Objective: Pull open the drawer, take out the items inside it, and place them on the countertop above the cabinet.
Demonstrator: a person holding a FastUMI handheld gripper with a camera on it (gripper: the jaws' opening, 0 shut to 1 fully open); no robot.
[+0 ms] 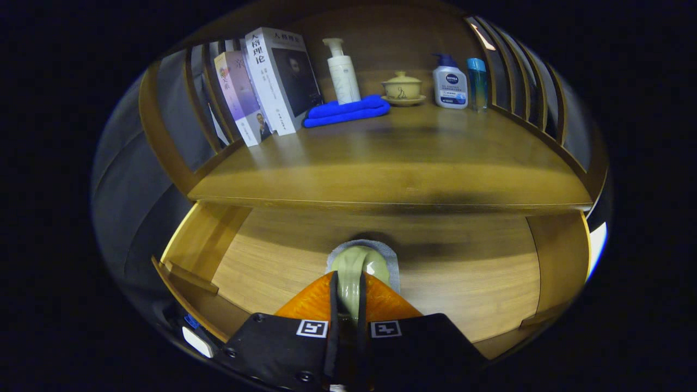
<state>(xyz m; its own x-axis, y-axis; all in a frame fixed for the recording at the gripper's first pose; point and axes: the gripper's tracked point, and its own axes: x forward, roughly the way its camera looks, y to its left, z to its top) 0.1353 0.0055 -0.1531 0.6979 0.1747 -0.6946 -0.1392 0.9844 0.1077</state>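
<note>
Claw point(347, 305) clamping pale-green glossy cup point(359, 267)

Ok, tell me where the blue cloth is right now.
In the gripper view the folded blue cloth lies at the back of the countertop, beyond the fingers, between the books and the lidded cup, just before the white pump bottle.

Smooth, satin-finished brown wooden surface point(392, 158) and open wooden drawer point(468, 283). Soft blue folded cloth point(348, 110) beside glossy paper-covered books point(277, 76). Fingers point(347, 288) pinch a glossy pale-green rounded ceramic-looking piece point(359, 264).
</note>
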